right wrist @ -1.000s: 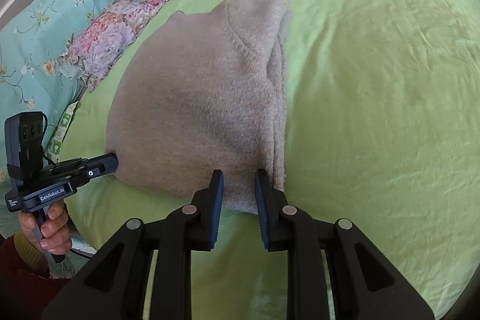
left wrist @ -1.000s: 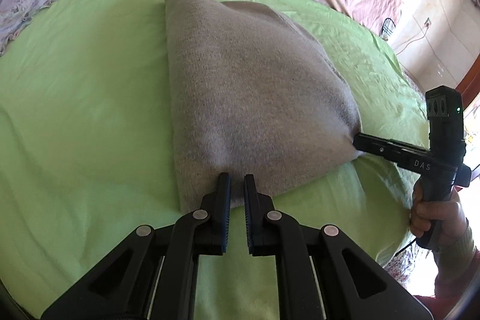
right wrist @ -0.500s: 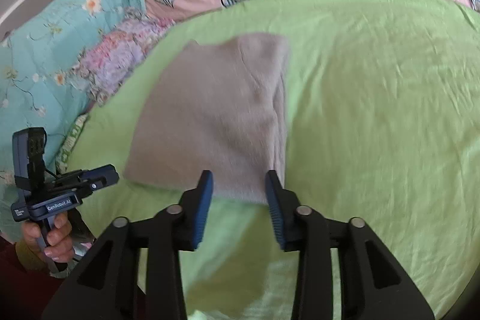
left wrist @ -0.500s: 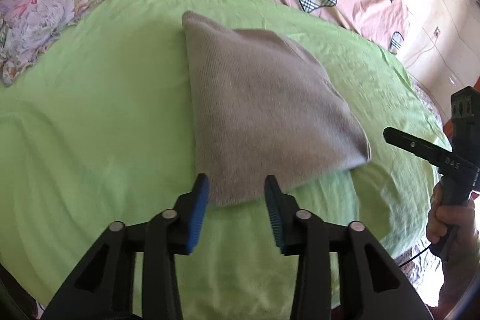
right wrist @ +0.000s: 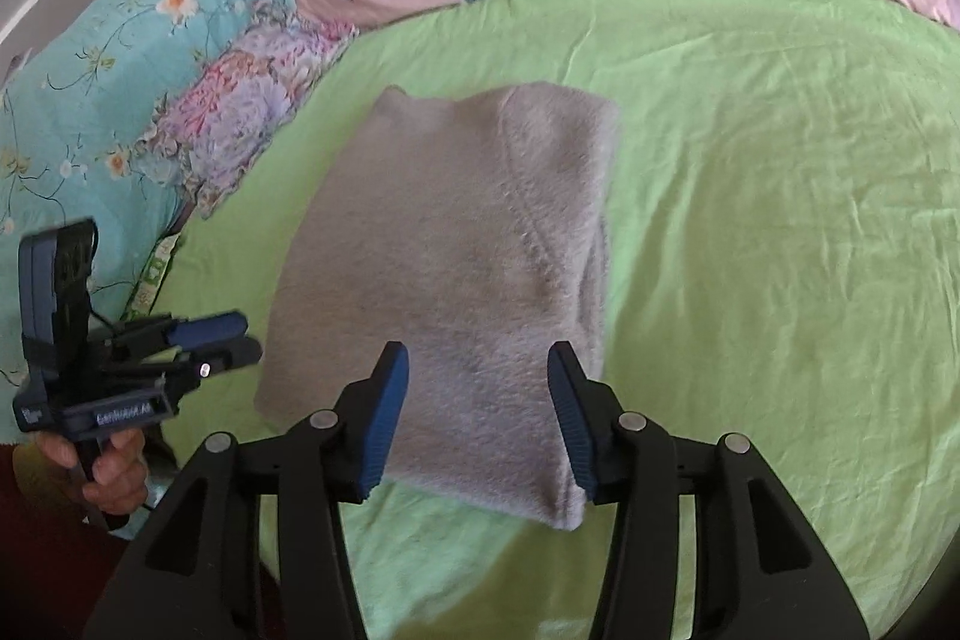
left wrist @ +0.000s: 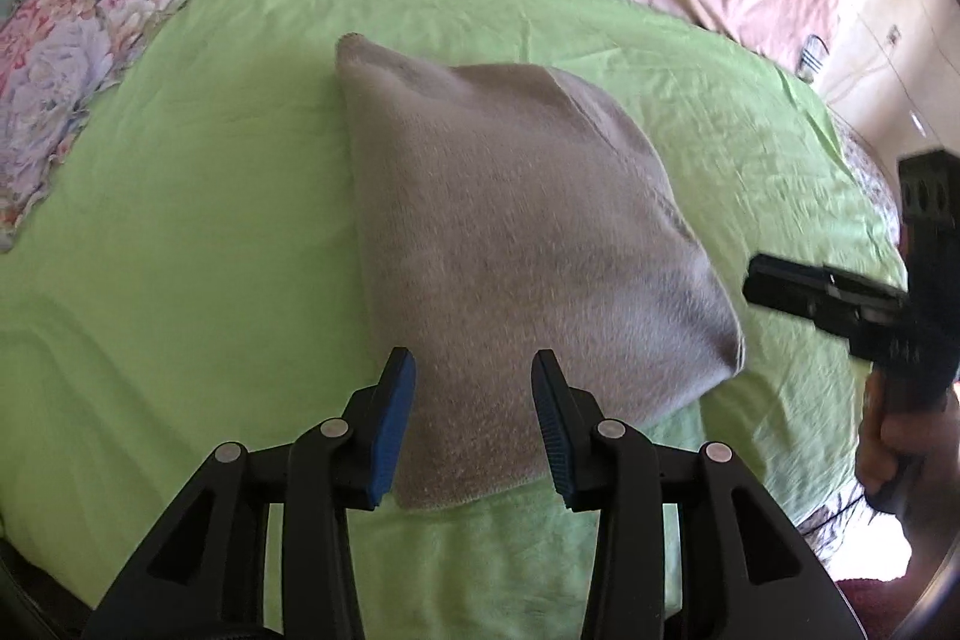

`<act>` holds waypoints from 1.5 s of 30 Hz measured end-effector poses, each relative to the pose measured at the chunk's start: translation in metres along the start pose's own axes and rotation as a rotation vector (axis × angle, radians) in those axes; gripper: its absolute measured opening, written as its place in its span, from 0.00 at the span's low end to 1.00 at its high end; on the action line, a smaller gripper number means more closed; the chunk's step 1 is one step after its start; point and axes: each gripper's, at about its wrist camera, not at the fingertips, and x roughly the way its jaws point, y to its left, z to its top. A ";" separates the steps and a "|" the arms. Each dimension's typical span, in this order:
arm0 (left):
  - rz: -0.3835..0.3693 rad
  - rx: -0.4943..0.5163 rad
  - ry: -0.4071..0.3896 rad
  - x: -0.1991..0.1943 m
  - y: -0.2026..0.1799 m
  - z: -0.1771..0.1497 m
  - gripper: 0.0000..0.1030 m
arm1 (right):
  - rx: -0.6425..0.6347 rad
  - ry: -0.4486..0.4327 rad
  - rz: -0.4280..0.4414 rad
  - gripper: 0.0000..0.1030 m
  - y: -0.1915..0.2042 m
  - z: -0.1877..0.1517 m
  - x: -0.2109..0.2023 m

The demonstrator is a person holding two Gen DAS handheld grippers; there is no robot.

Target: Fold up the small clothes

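**Both tongs apart over the folded grey garment**

Left wrist view: your left tongs (left wrist: 474,403) stood apart, gripping nothing, their blue pads on either side of the near edge of the folded grey garment (left wrist: 516,232), which lay flat on the green sheet (left wrist: 180,220). Your right tongs (left wrist: 780,283) sat just beside its right corner.

Right wrist view: your right tongs (right wrist: 479,403) were likewise apart over the garment (right wrist: 468,250), empty. Your left tongs (right wrist: 222,337) hovered at its left corner, fingers parted.

I see my left gripper (left wrist: 474,403) spread wide over the near edge of the folded grey sweater (left wrist: 516,250) lying on the green bedsheet (left wrist: 180,220); right gripper (left wrist: 822,295) waits beside its corner.
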 end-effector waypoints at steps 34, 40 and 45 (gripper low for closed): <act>0.283 0.038 -0.153 -0.028 -0.030 -0.097 0.82 | -0.186 -0.150 -0.156 0.90 0.060 -0.071 -0.031; 0.322 0.046 -0.133 -0.023 -0.030 -0.091 0.82 | -0.173 -0.147 -0.160 0.90 0.060 -0.076 -0.032; 0.365 0.062 -0.129 -0.018 -0.033 -0.083 0.83 | -0.181 -0.132 -0.152 0.91 0.056 -0.071 -0.025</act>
